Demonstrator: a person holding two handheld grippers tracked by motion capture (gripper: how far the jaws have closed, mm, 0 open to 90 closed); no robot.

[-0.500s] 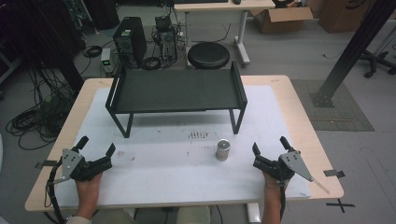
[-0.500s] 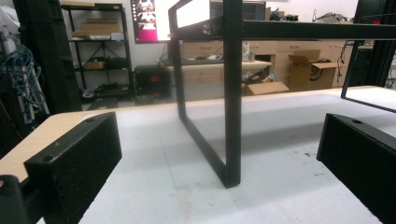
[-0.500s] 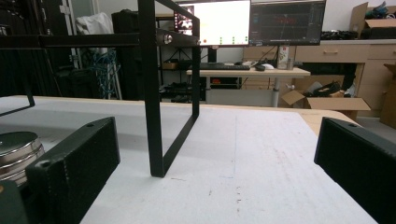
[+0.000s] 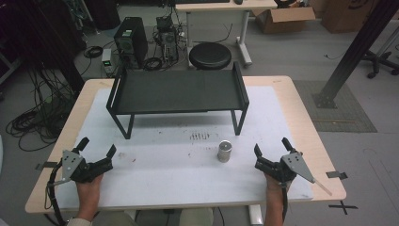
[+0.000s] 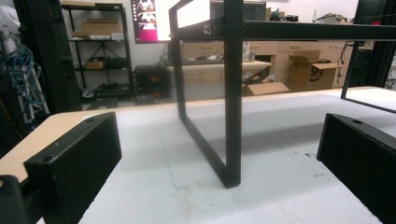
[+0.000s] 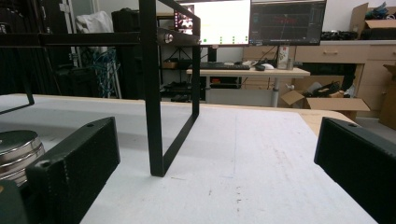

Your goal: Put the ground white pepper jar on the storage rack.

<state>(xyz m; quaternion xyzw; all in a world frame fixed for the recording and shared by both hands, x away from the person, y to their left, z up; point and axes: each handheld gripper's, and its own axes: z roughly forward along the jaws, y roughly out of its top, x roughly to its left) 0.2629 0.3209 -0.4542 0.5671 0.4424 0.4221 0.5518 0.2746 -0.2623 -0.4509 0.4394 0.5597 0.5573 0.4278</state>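
My left gripper (image 4: 96, 153) sits low at the near-left of the counter (image 4: 301, 141), jaws spread wide, nothing btwn them. In the left gripper view I'm looking straight past both black jaws at the front-left leg (image 5: 232, 102) of the black rack, standing on the white mat (image 5: 280, 186). No contact w/ anything there

Moving right: the black rack (image 4: 176, 92) stands toward the far side of the mat, its shelf bare as far as I can see from above. A smudge of dark marks (image 4: 201, 136) on the mat just in front of it

Next, the thing I'm after, I reckon: the small metal can (image 4: 225, 151), upright on the mat, in front of the rack's right leg and near my right gripper, but apart from it. In the right gripper view the can (image 6: 16, 154) peeks in at the far left, behind my left-hand jaw, so it's off to the side, not lined up btwn the jaws

Right gripper (image 4: 272, 151): near-right of the counter, jaws wide apart, holding nothing, pointing fwd at the rack's right leg (image 6: 152, 93)

Progress call: basically at the start. Can not gripped, not lifted, rack shelf unloaded. Left to do, as I judge it: swing the right gripper left toward the can, get the jaws either side, close, lift, and prob set it on the rack. Left gripper looks idle for now
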